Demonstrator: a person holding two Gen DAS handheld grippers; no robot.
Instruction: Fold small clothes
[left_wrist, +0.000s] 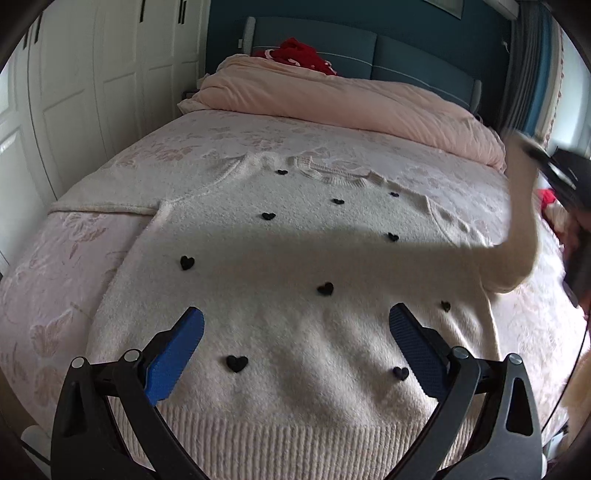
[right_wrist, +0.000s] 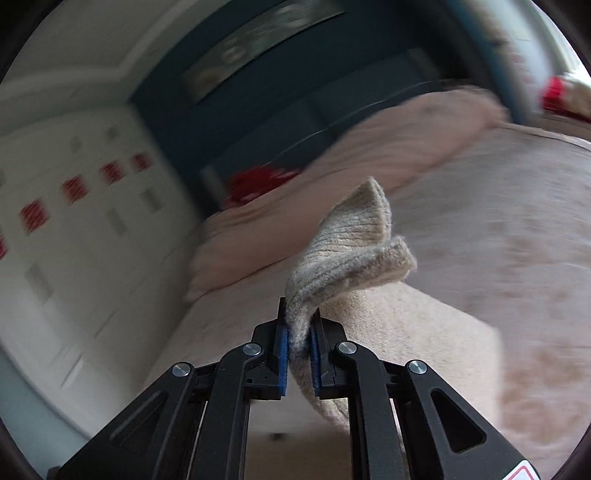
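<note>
Cream sweater lies flat on bed, ready for folding. My right gripper pinches ribbed sleeve cuff, lifting it to fold inward. Left gripper spread wide, hovering over hem, holding nothing.

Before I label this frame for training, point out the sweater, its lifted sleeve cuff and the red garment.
sweater (left_wrist: 280, 258): left wrist view, chest panel.
sleeve cuff (right_wrist: 354, 240): right wrist view, ribbed end.
red garment (left_wrist: 304, 51): left wrist view, its middle.
</note>
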